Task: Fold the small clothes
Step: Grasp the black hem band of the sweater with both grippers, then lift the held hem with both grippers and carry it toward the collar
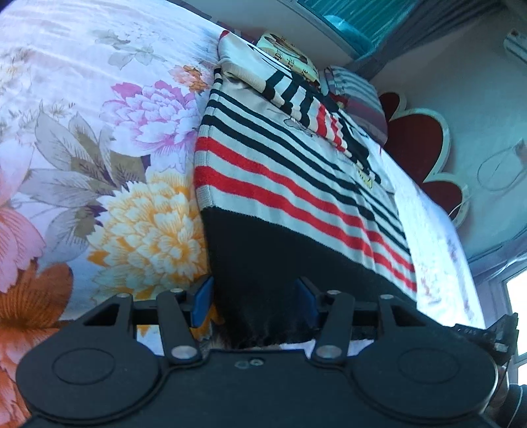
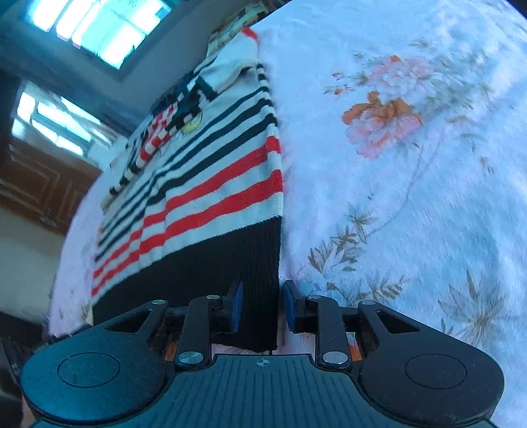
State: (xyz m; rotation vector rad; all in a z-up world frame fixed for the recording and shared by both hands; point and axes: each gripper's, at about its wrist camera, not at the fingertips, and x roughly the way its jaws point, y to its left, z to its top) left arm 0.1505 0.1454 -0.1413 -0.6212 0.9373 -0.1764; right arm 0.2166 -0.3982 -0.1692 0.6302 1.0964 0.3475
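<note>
A small knit sweater (image 1: 296, 184) with white, red and black stripes and a broad black hem lies flat on the floral bedsheet (image 1: 98, 148), its sleeves folded across the chest. My left gripper (image 1: 256, 303) straddles the hem's left corner. Its blue pads stand wide apart, the left pad just beside the cloth's edge and the right finger over the black band. In the right wrist view, the sweater (image 2: 210, 177) runs away from my right gripper (image 2: 262, 306), which straddles the hem's right corner. Its pads are closer together, with a thin gap showing beside the right pad.
Beyond the sweater's collar lie a printed cushion (image 1: 290, 56) and a striped folded item (image 1: 355, 95). A red petal-shaped headboard (image 1: 418, 141) lines the wall past the bed's edge. Windows (image 2: 95, 29) and a wooden door (image 2: 36, 184) stand past the other side.
</note>
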